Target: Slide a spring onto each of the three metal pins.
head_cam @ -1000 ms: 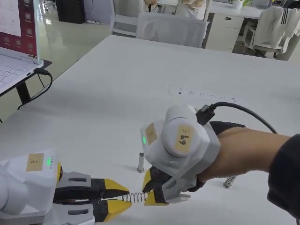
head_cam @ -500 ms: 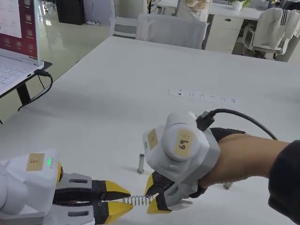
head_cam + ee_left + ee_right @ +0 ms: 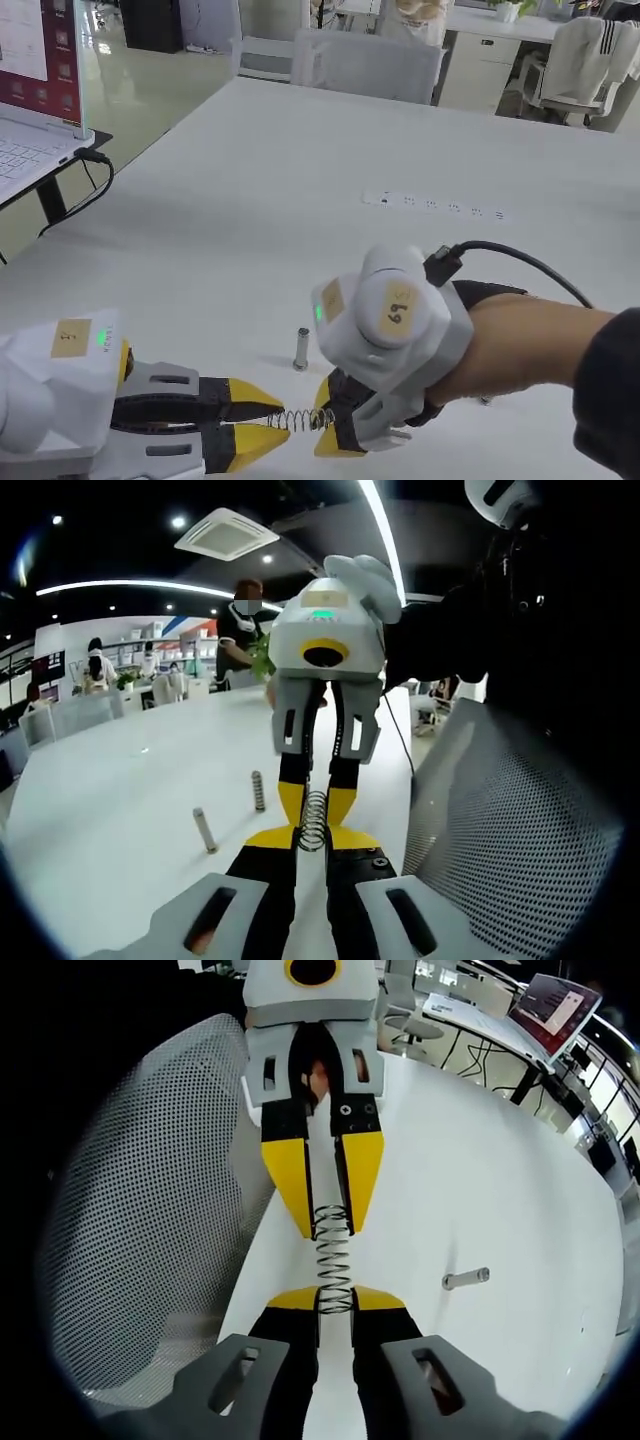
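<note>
Op: Status. My left tongs are pinched on one end of the spring, and my right tongs on the other end. Spring hangs roughly level btwn them, just above the table, near my edge

Obs: Pin inside it?

Op: Can't tell, coils hide the core. One bare pin stands upright just behind the tongs, apart from both. In the left gripper view a second coil stands upright near it, prob. a pin w/ its spring on already

Obs: How do you run this step?

Op: My read: hold one side firm and grip light w/ the other, so the coils slip rather than buckle. Line spring axis w/ pin axis before pushing; a small skew and the first coil snags on the pin tip. Push slow, straight, no twist. Don't squash the coil flat w/ the tongs
</note>
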### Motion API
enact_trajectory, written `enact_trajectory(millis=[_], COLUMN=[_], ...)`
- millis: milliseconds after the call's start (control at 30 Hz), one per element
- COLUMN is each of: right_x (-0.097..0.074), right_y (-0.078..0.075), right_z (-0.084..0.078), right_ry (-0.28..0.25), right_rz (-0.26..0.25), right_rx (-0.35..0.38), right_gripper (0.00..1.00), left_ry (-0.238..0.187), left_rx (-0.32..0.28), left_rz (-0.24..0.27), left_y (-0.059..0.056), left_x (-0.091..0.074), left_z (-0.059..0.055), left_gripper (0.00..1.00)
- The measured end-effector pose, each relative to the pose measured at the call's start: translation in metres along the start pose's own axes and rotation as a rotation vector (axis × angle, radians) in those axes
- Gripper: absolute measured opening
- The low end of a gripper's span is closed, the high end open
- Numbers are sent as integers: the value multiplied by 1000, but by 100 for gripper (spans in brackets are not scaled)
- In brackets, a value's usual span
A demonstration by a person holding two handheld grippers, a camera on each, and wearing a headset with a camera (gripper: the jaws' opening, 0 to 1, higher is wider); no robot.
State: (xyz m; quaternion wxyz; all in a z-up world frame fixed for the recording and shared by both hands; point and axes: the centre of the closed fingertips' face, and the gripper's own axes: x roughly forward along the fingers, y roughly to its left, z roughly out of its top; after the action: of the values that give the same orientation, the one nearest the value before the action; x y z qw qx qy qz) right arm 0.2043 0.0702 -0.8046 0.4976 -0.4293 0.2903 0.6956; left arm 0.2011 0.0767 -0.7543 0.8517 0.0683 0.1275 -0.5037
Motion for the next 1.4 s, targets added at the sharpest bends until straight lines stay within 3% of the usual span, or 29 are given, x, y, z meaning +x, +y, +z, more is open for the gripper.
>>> enact_trajectory(millis=[333, 667, 1400], right_x=[-12, -21, -23], right_y=[-2, 2, 8], right_z=[11, 27, 42], right_ry=[-20, -28, -18], right_rz=[-18, -1, 15], right_rx=[6, 10, -23], right_gripper=[9, 9, 9], left_ry=[19, 30, 26], left_rx=[4, 10, 3], left_rz=[6, -4, -28], left_y=[2, 1, -2], left_x=[0, 1, 4], left_z=[-6, -9, -11], left_gripper=[3, 3, 3])
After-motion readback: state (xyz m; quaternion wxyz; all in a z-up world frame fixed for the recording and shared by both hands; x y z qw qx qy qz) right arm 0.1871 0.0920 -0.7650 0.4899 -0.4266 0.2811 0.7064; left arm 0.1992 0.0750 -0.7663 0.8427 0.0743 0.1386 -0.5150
